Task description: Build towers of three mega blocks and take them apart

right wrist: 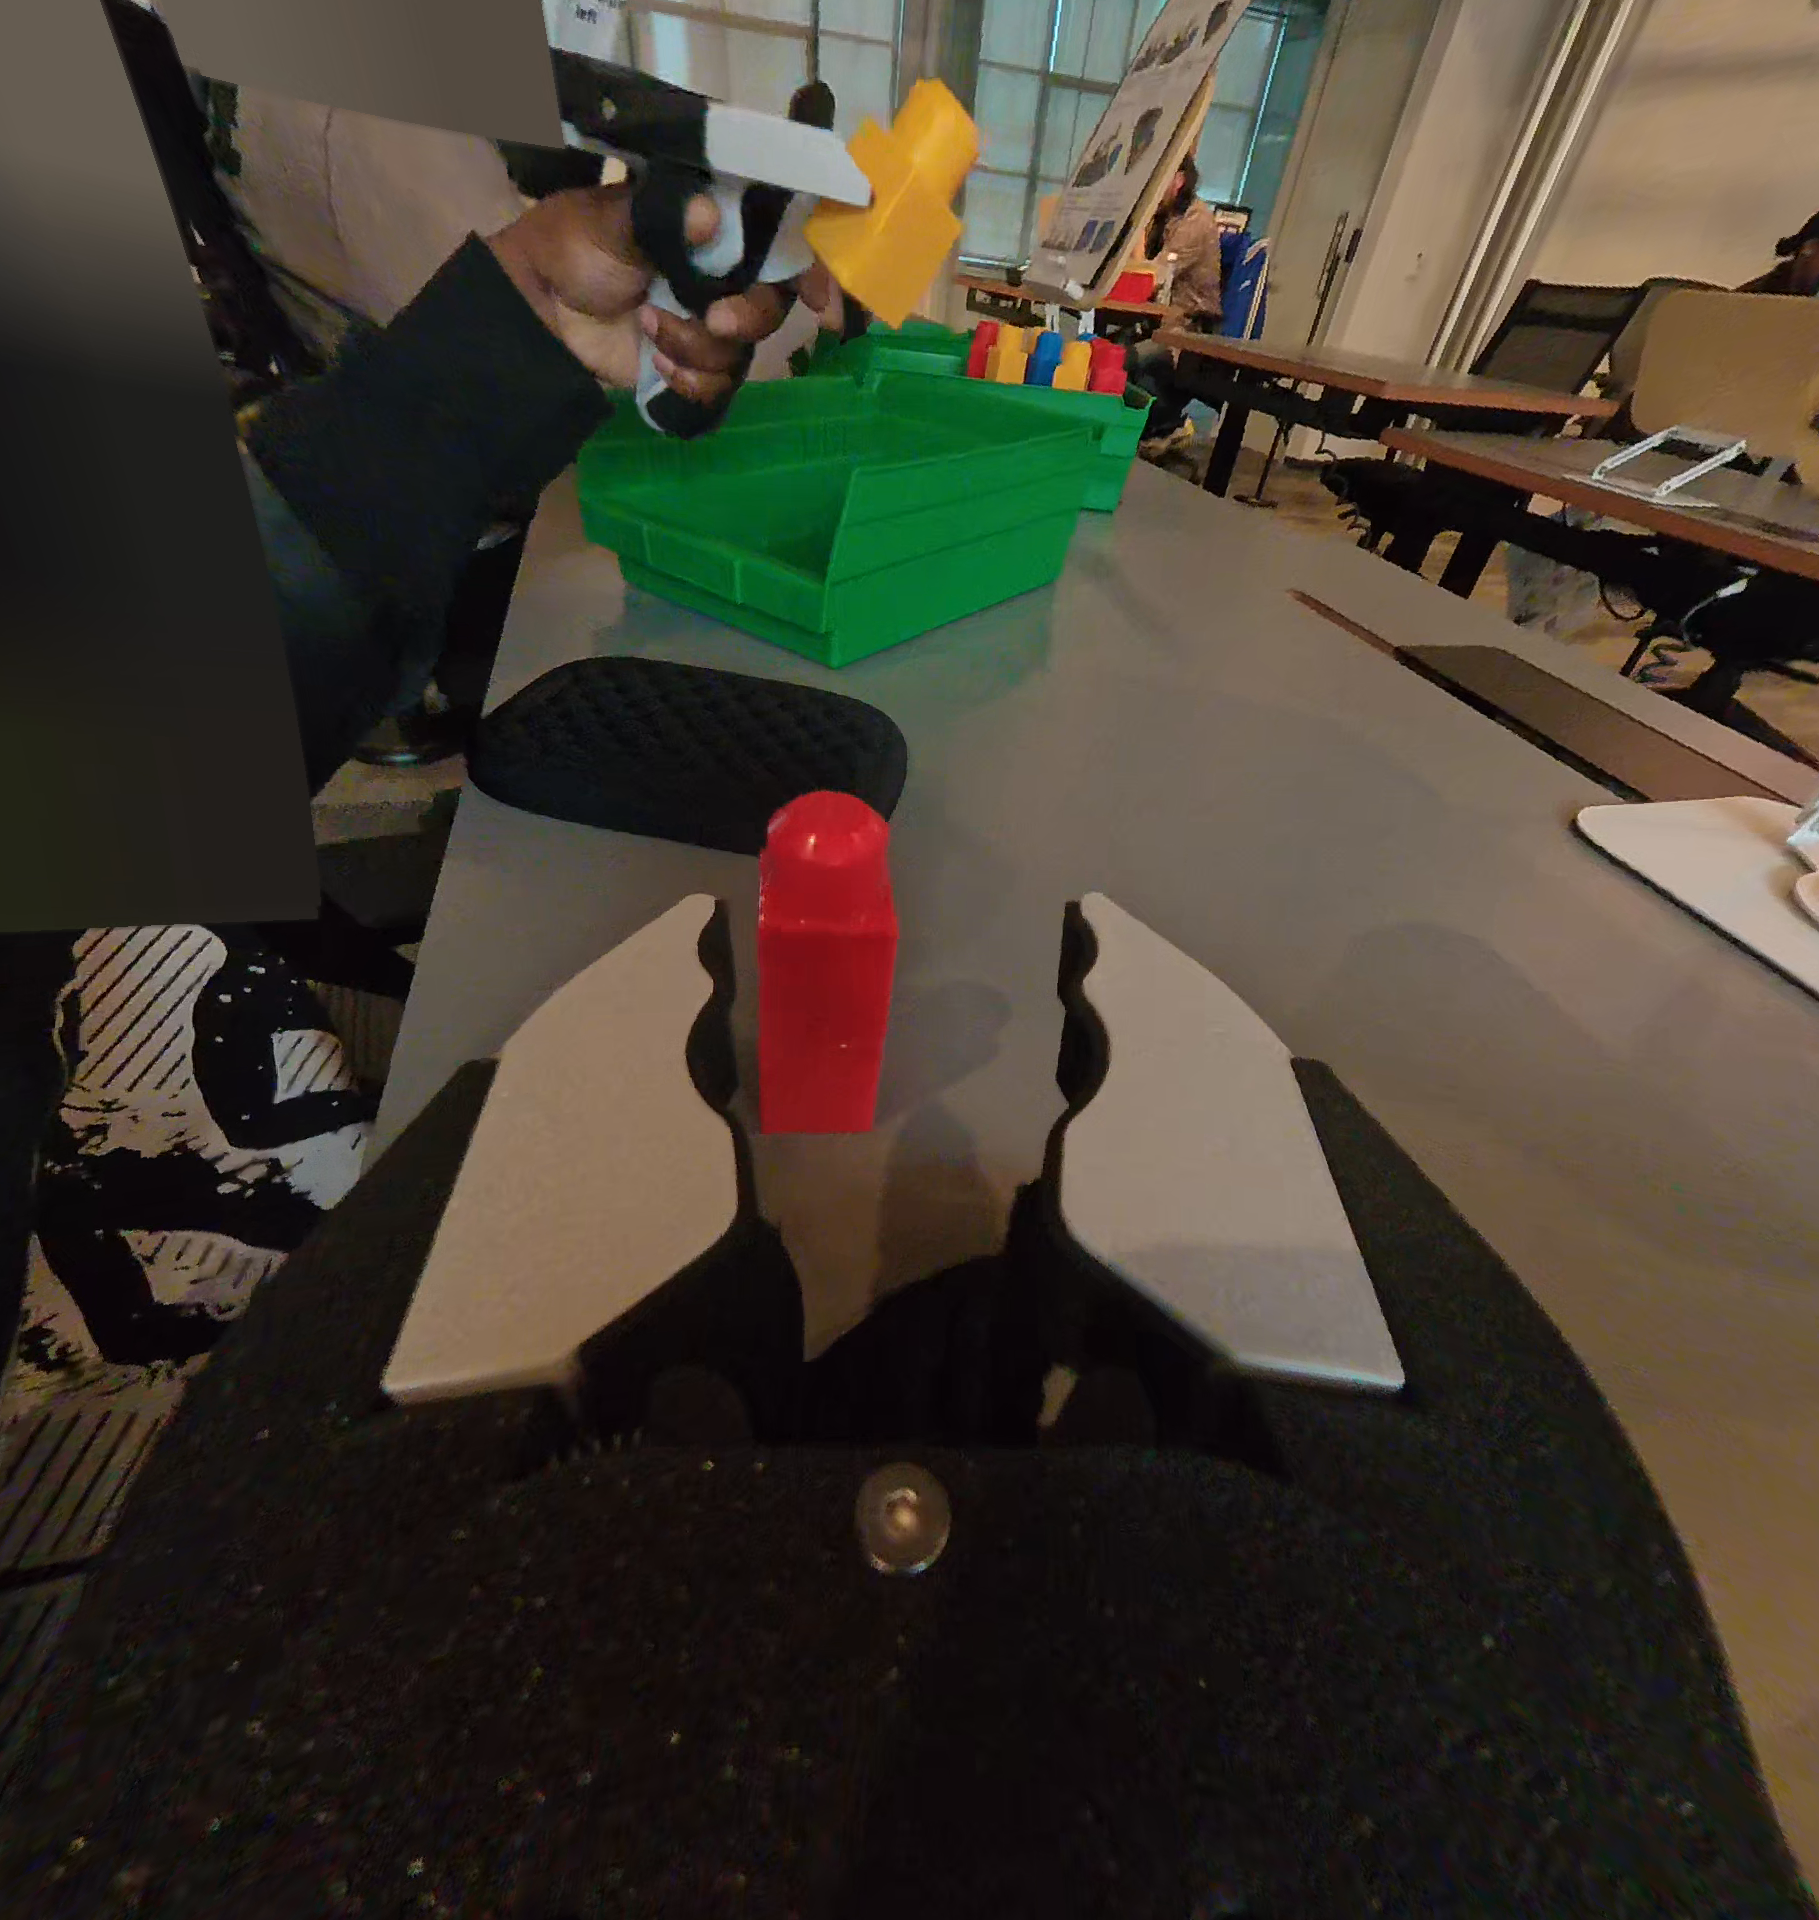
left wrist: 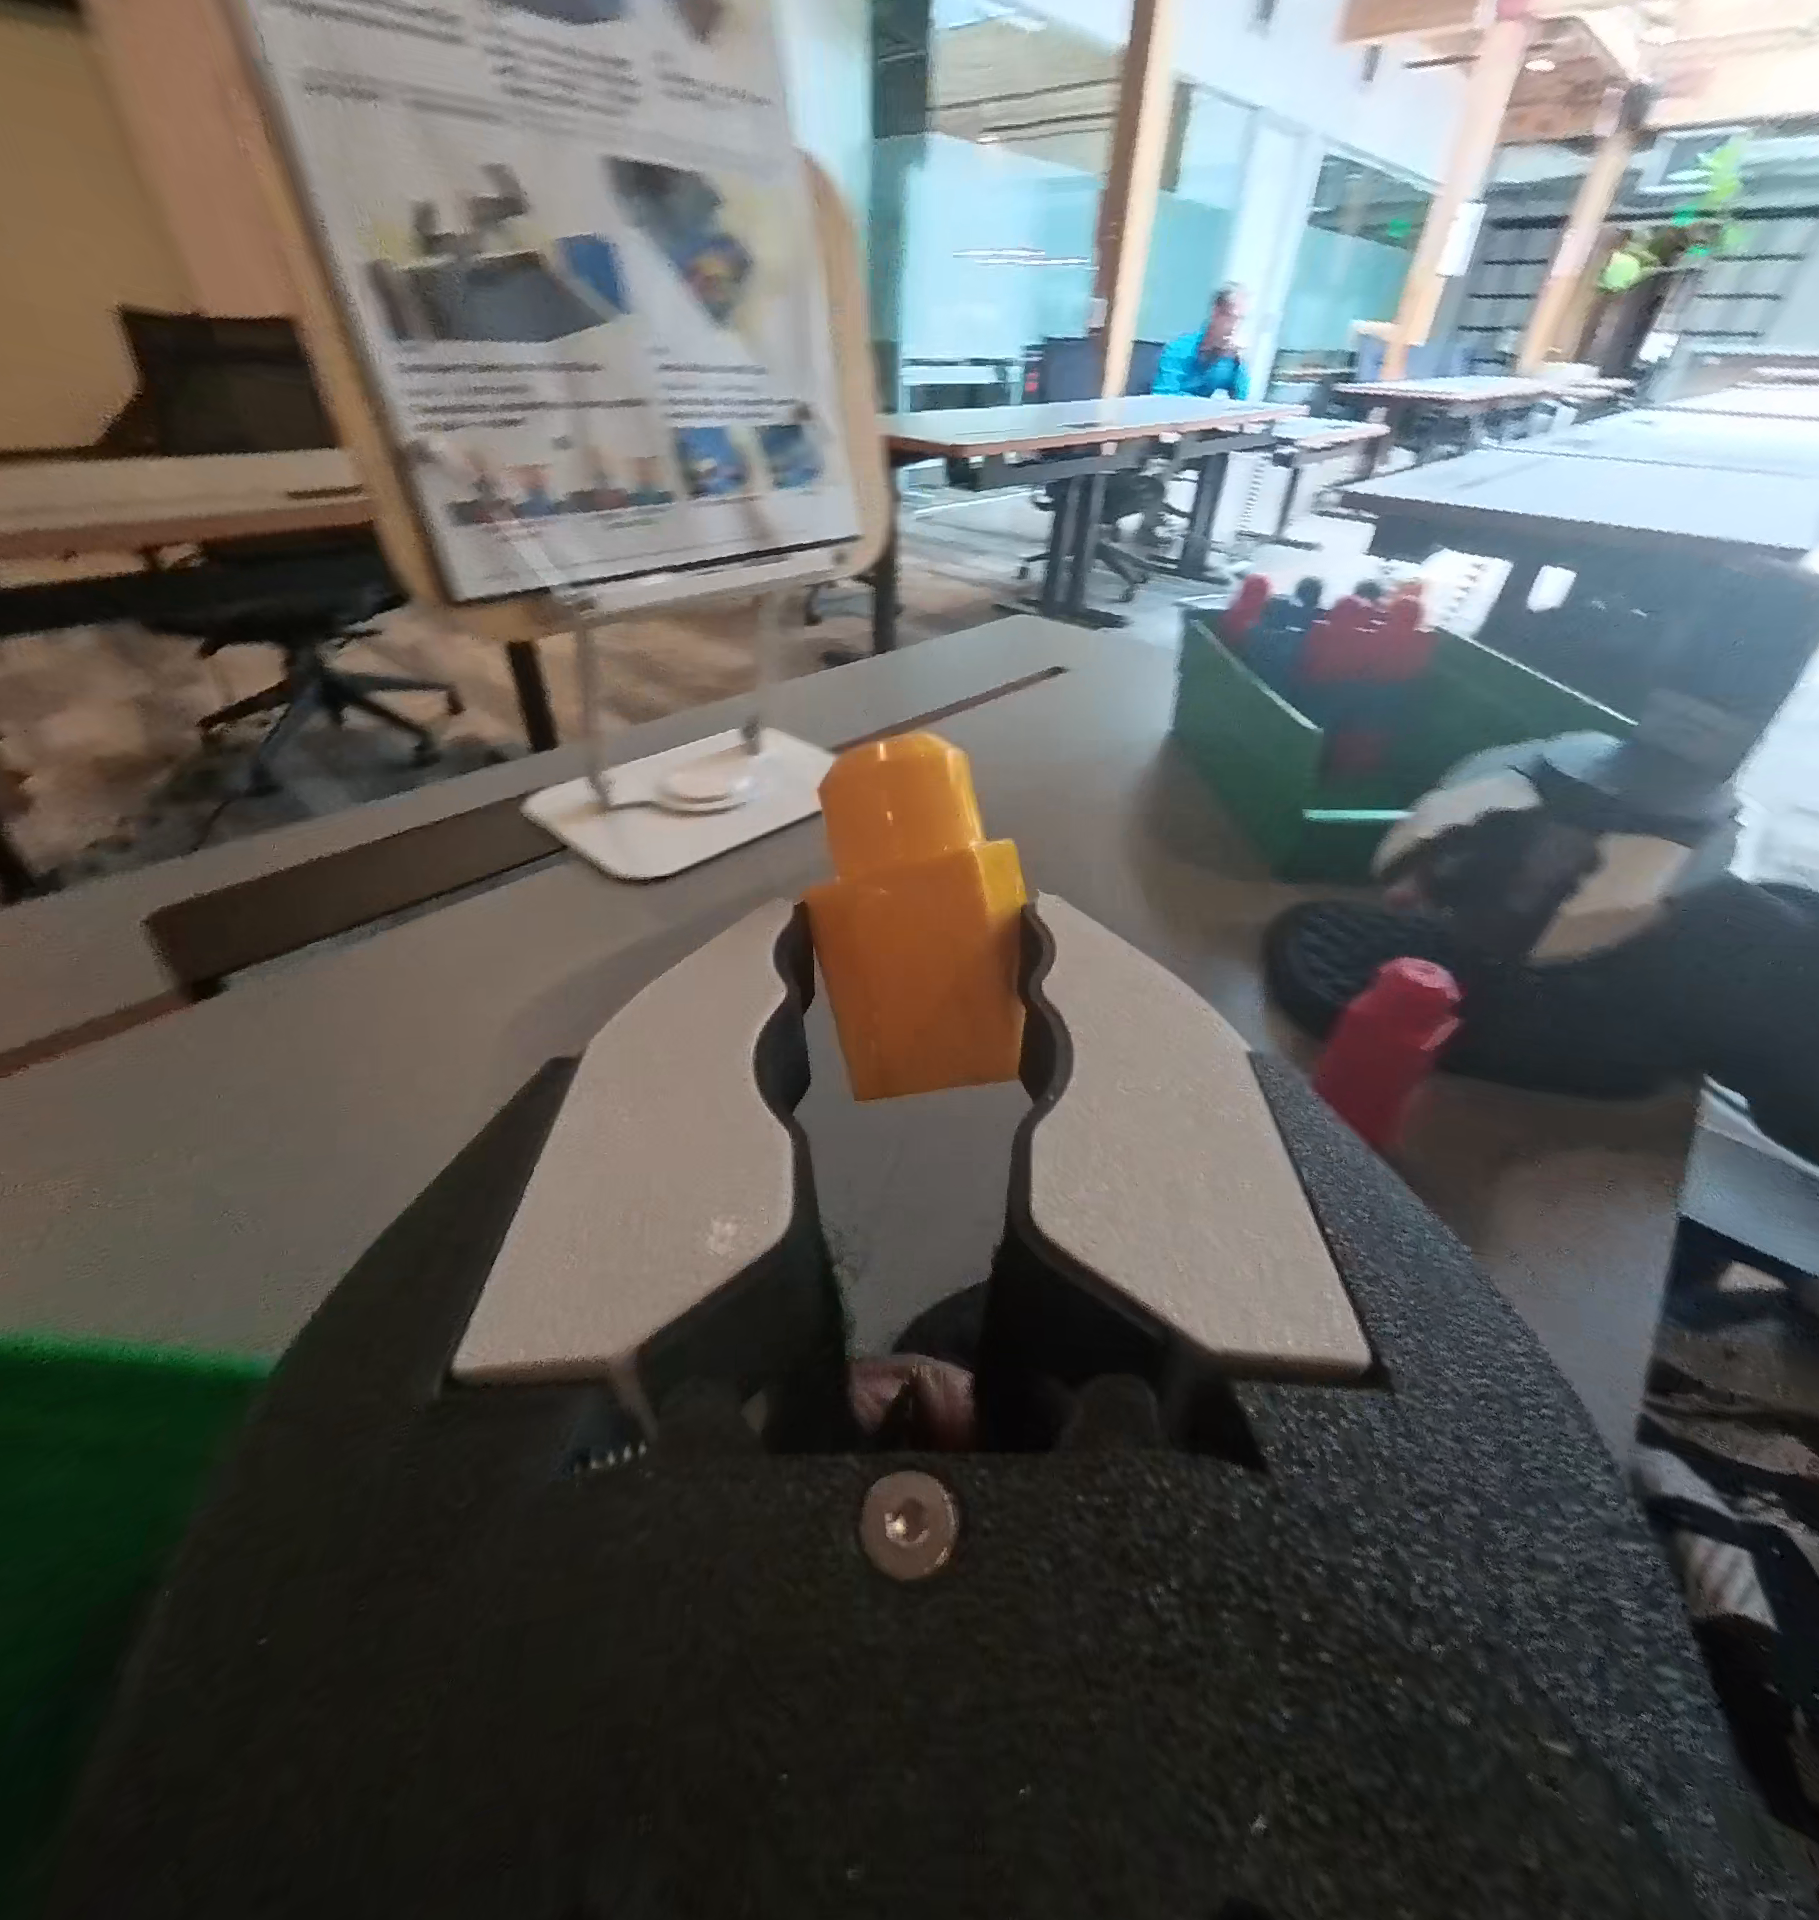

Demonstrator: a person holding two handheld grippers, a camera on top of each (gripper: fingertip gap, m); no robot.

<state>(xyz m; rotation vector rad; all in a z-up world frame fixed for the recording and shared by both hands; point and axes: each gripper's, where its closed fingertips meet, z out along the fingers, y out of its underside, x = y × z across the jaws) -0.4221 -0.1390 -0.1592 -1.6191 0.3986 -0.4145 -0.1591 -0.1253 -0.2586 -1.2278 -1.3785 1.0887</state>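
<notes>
My left gripper point(left wrist: 915, 997) is shut on a yellow block point(left wrist: 910, 935) and holds it in the air above the grey table point(left wrist: 365, 1039). The same yellow block point(right wrist: 900, 203) shows high up in the right wrist view, tilted in the left gripper point(right wrist: 832, 187). A red block point(right wrist: 827, 966) stands upright on the table point(right wrist: 1248, 831). My right gripper point(right wrist: 889, 997) is open with its jaws on either side of the red block; the left finger is close to it and the right finger stands apart. The red block point(left wrist: 1388, 1039) also shows in the left wrist view, by the right gripper point(left wrist: 1611, 914).
A green bin point(right wrist: 832, 520) lies on the table behind a black pad point(right wrist: 687, 748). Another green bin point(right wrist: 1081, 416) farther back holds several coloured blocks point(right wrist: 1040, 358). A green bin with blocks point(left wrist: 1331, 727) shows in the left wrist view. A white sign stand base point(left wrist: 676, 821) stands nearby. The grippers' ends are close to 30 cm from one another.
</notes>
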